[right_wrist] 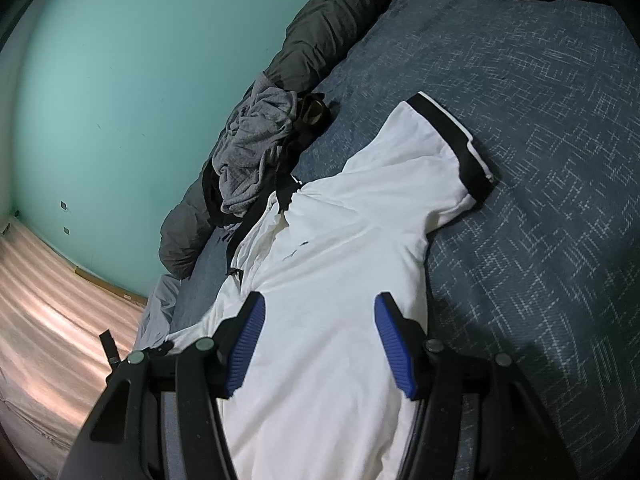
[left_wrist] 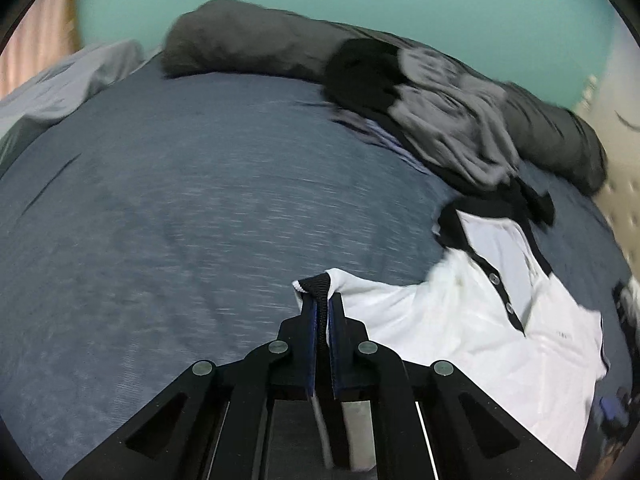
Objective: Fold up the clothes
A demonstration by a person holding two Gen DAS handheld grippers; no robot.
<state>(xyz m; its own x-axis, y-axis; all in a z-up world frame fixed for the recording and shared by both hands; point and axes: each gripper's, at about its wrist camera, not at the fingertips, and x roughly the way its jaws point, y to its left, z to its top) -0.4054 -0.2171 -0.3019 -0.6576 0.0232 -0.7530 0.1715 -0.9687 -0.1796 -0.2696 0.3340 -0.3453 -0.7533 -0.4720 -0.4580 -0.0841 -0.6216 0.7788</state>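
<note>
A white polo shirt [left_wrist: 500, 344] with black collar, placket and sleeve cuffs lies on the blue bedspread [left_wrist: 180, 208]. My left gripper [left_wrist: 323, 304] is shut on the shirt's black sleeve cuff [left_wrist: 314, 283], holding it just above the bed. In the right wrist view the same shirt [right_wrist: 340, 248] lies spread out, its other black-cuffed sleeve [right_wrist: 456, 140] stretched to the right. My right gripper [right_wrist: 320, 312] is open, its blue pads [right_wrist: 248, 344] hovering over the shirt's body with nothing between them.
A heap of grey and black clothes [left_wrist: 440, 120] lies at the far side of the bed, also in the right wrist view [right_wrist: 256, 148]. A dark grey pillow [left_wrist: 248, 40] lies along the teal wall [right_wrist: 120, 80]. Wooden floor [right_wrist: 48, 300] is at the left.
</note>
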